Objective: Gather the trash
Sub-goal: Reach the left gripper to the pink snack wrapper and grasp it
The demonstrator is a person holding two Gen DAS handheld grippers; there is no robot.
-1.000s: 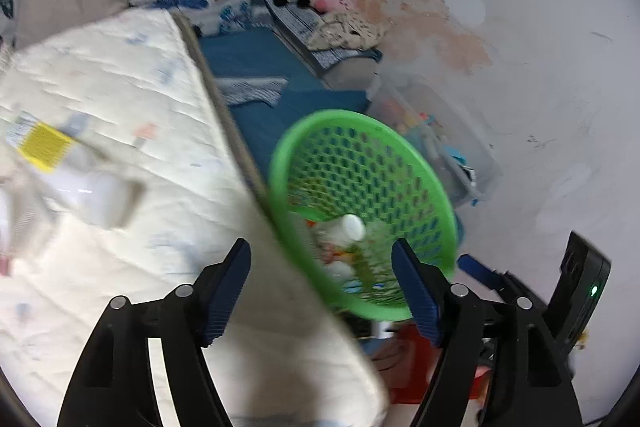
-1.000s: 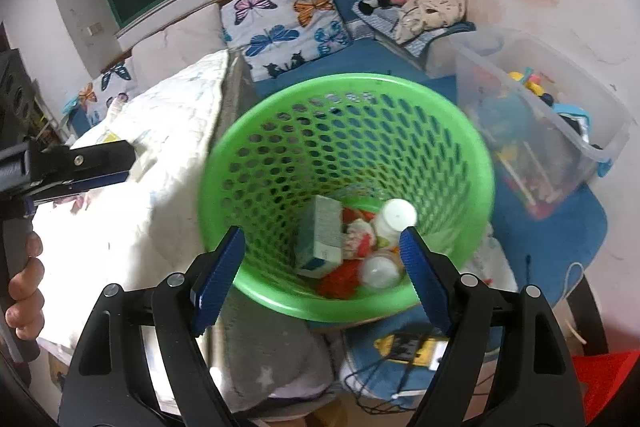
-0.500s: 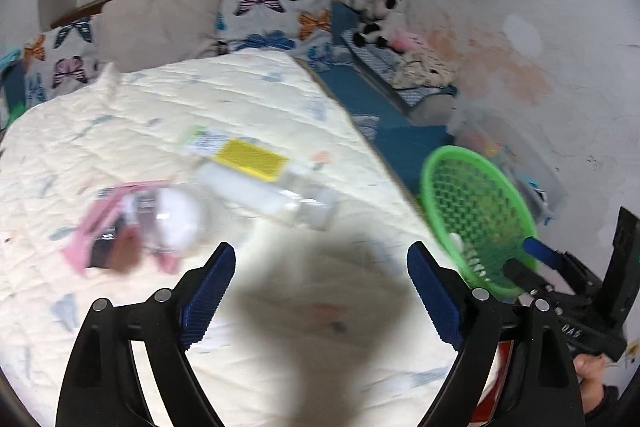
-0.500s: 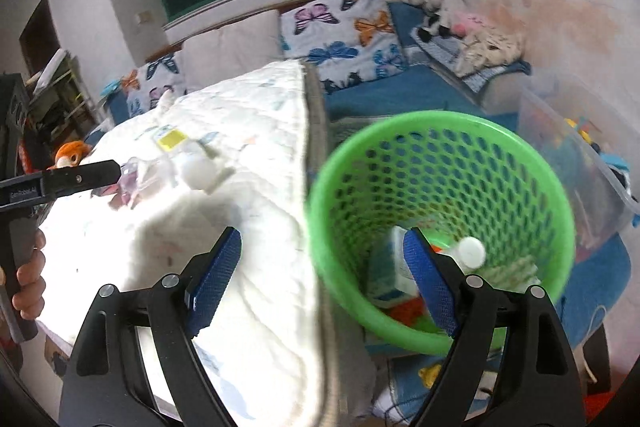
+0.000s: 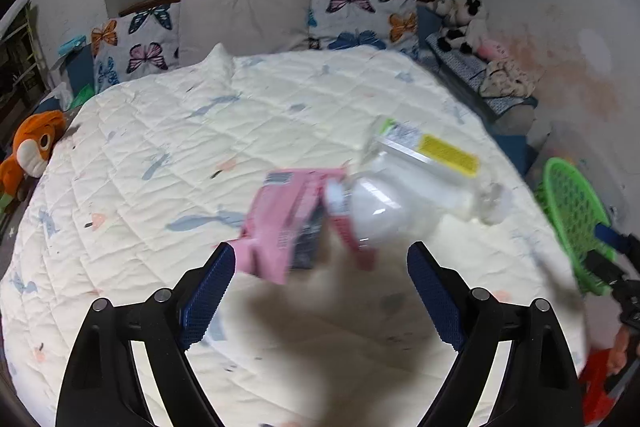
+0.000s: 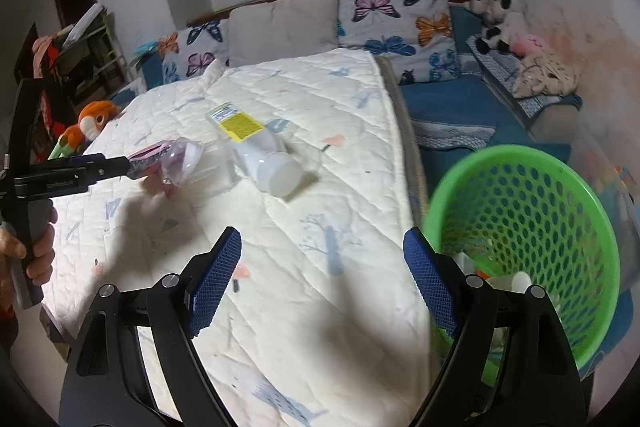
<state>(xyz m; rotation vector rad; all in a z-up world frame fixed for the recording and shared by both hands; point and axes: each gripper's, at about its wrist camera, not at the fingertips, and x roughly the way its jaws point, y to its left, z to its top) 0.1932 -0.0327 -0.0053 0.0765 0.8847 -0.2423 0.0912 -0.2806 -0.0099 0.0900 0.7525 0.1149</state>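
Note:
On the white quilted bed lie a pink wrapper, a clear cup and a clear plastic bottle with a yellow label; they also show in the right wrist view, the wrapper, cup and bottle. My left gripper is open, just short of the wrapper and cup; it shows from the side in the right wrist view. My right gripper is open and empty above the bed edge, beside the green basket, which holds trash.
Butterfly pillows and grey pillows line the headboard. An orange plush toy lies at the bed's left edge. Stuffed animals sit on a blue bench at the right. The green basket stands off the bed's right side.
My left gripper has swung left from the basket onto the bed and closed in on the wrapper, cup and bottle. My right gripper has turned left, so the basket now sits at its right.

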